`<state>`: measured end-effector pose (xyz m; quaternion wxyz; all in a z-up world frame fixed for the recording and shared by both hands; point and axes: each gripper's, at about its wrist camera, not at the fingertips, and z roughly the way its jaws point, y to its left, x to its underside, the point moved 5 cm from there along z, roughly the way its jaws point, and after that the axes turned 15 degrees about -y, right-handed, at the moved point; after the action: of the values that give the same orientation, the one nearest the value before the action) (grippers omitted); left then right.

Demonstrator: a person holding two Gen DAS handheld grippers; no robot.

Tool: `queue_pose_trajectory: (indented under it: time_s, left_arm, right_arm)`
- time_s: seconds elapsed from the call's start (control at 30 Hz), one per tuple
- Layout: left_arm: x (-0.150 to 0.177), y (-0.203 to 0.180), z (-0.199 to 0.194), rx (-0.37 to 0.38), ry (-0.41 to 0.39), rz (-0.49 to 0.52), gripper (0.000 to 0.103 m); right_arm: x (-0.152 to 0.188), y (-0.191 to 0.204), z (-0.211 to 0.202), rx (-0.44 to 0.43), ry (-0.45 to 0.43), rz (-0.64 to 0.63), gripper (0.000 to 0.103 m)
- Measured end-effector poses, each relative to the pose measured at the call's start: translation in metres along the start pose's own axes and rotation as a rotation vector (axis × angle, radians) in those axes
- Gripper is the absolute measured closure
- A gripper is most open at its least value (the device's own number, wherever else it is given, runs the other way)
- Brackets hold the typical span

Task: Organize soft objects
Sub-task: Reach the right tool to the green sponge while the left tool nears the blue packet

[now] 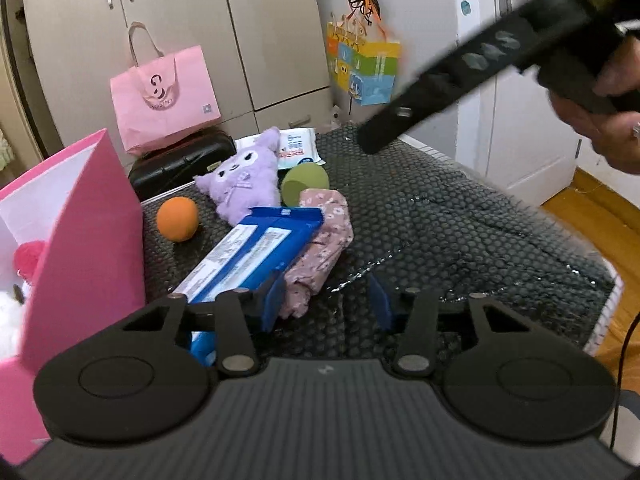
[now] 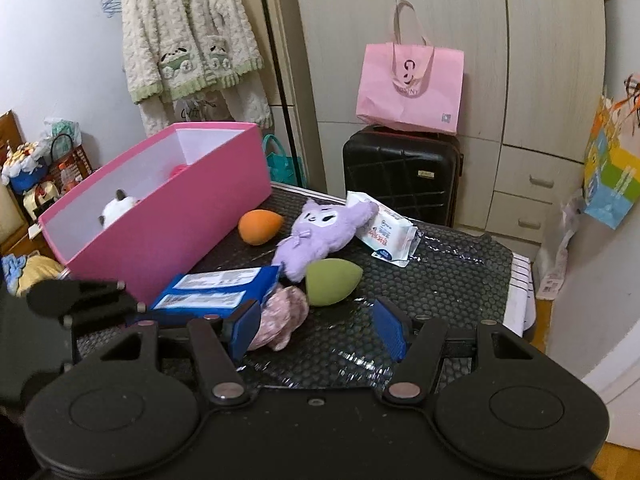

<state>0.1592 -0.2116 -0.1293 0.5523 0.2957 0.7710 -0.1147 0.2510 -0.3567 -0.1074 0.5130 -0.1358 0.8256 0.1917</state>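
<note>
A crumpled pink floral cloth (image 1: 320,240) lies on the black dotted mat (image 1: 440,220), partly under a blue pack (image 1: 252,252). My left gripper (image 1: 326,304) is open, and the cloth's near end lies just inside its left pad without being pressed. In the right wrist view my right gripper (image 2: 318,330) is also open, low over the mat, with the same cloth (image 2: 280,316) beside its left pad. Further back lie a purple plush (image 2: 320,232), a green sponge (image 2: 334,282), an orange sponge (image 2: 260,226) and a wipes pack (image 2: 386,232). The pink box (image 2: 160,216) holds a white plush.
A black suitcase (image 2: 400,176) with a pink paper bag (image 2: 412,84) on it stands behind the table. Cupboards fill the back wall. The mat's right edge (image 1: 600,280) drops to a wooden floor. A hand (image 1: 612,120) holds the other gripper's blurred black finger (image 1: 400,120) above the mat.
</note>
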Motion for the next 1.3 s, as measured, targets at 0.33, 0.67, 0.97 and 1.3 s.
queue_pose_trajectory:
  time_s: [0.33, 0.67, 0.97, 1.3]
  left_arm:
    - [0.003, -0.010, 0.028, -0.078, 0.050, 0.060, 0.075]
    - [0.010, -0.006, 0.029, -0.172, 0.022, -0.005, 0.092]
    - [0.009, -0.001, 0.025, -0.173, 0.008, -0.046, 0.099]
    - [0.003, 0.002, 0.015, -0.150, -0.028, -0.069, 0.099]
  right_arm:
    - [-0.004, -0.019, 0.042, -0.059, 0.020, 0.025, 0.035]
    - [0.008, -0.023, 0.073, -0.137, 0.044, 0.092, 0.035]
    - [0.014, -0.022, 0.091, -0.138, 0.049, 0.109, 0.035]
    - [0.016, -0.023, 0.073, -0.082, -0.002, 0.115, 0.056]
